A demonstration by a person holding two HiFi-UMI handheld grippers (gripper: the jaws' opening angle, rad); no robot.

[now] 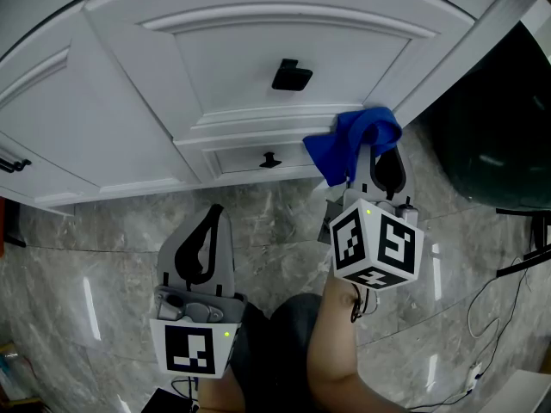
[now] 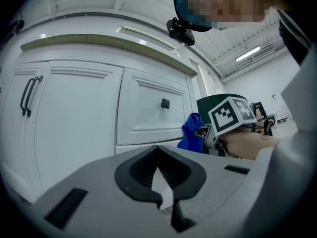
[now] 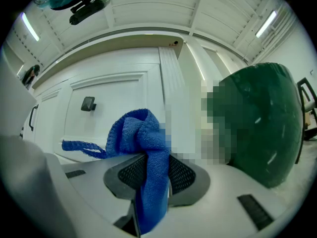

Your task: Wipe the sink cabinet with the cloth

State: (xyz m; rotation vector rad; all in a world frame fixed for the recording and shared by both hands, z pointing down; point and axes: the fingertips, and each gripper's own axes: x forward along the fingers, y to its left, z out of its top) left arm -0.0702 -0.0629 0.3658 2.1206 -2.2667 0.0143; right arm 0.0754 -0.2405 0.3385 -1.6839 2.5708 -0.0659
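Observation:
The white sink cabinet (image 1: 232, 67) fills the top of the head view, with a black knob (image 1: 291, 76) on its door panel. A blue cloth (image 1: 353, 142) bunches against the cabinet's lower right corner, clamped in my right gripper (image 1: 376, 169). In the right gripper view the cloth (image 3: 143, 152) hangs between the shut jaws, close to the cabinet door (image 3: 114, 108). My left gripper (image 1: 202, 246) hovers lower left over the floor, shut with nothing in it; in its own view, the left gripper (image 2: 159, 178) faces the cabinet front (image 2: 79, 118) and the cloth (image 2: 192, 133) shows to the right.
A dark green bin (image 1: 486, 127) stands right of the cabinet. A second small black pull (image 1: 270, 159) sits on the low drawer. Long black handles (image 2: 28, 95) mark the left doors. Grey marble floor (image 1: 112, 248) lies below; cables (image 1: 491, 317) trail at right.

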